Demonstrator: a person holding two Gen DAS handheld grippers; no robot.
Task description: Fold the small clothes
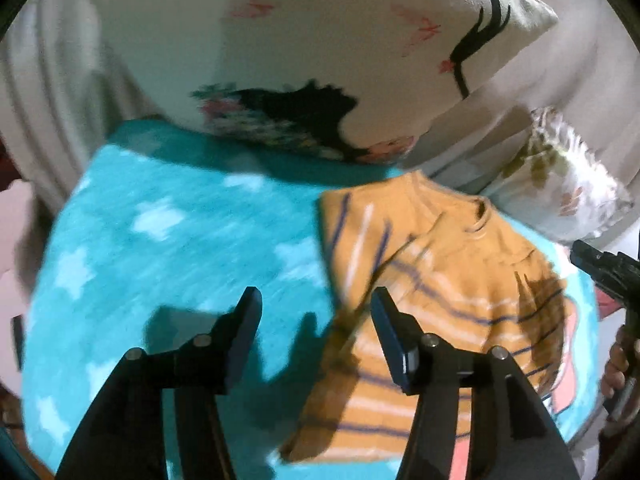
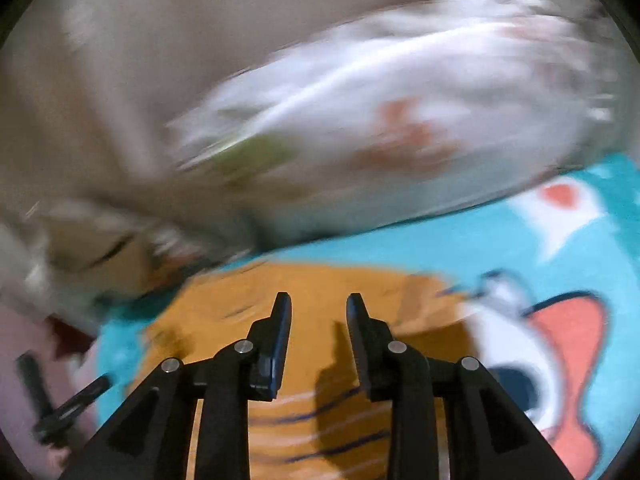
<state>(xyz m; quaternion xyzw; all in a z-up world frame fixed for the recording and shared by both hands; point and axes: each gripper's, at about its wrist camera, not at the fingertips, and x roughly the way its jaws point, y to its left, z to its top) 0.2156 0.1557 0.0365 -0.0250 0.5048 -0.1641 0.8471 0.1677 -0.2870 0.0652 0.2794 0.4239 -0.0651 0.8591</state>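
Behind orange striped shirt (image 1: 436, 280) on teal blanket (image 1: 168, 232): two pillows (image 1: 304, 52); both grippers' fingers (image 1: 248, 320) spread, empty.

The left gripper (image 1: 316, 300) fills the lower centre of the frame, jaws spread wide with nothing between them — hovering at the left edge of an orange striped shirt (image 1: 432, 300). The shirt lies on a turquoise star-patterned blanket (image 1: 160, 232). A printed cushion (image 1: 312, 60) spans the top; the right gripper (image 1: 600, 264) shows at the right edge.
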